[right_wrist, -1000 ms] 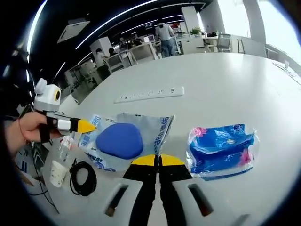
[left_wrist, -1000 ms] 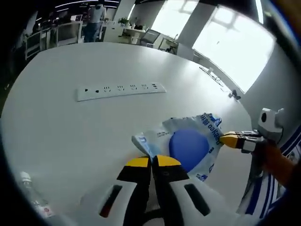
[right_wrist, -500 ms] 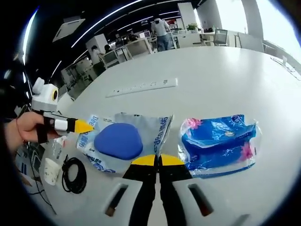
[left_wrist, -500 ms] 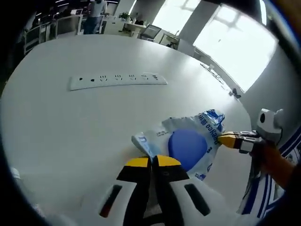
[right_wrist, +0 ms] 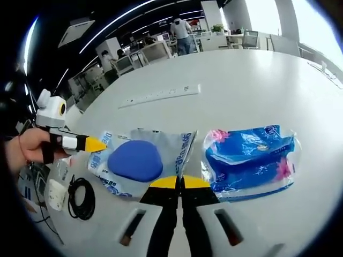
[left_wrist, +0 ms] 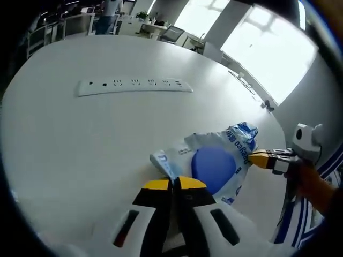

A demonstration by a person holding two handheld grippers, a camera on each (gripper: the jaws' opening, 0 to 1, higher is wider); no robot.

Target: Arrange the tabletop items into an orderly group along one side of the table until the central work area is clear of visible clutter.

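Both fingers of the left gripper (left_wrist: 172, 184) are pressed together with no gap, their yellow tips clamped on the near edge of the clear packet with the blue pad (left_wrist: 214, 167), as seen in the left gripper view. The packet lies on the white table (left_wrist: 80, 144), near the edge closest to the camera. The right gripper (left_wrist: 256, 159) enters this view from the right, its yellow tip at the opposite edge of the same packet; whether it is clamped there cannot be told from this angle. A white power strip (left_wrist: 134, 85) lies flat well beyond the packet, toward the middle of the table. In the right gripper view, the right gripper (right_wrist: 174, 183) likewise has its fingers closed tip to tip on the packet's near edge, and the left gripper (right_wrist: 91, 144) comes in from the left, held in a hand (right_wrist: 24, 152), with its tip on the packet's far left border. Just beside the packet, on its right, lies a blue wipes pack (right_wrist: 249, 160) with pink flowers; the two appear very close or touching. Near the table's left edge sit a coiled black cable (right_wrist: 80, 199) and a paper cup (right_wrist: 53, 194). Judged from this, grouping is partly done: the two packets sit side by side near one edge, with cable and cup close by. The power strip is left in the central area and would need moving to finish.
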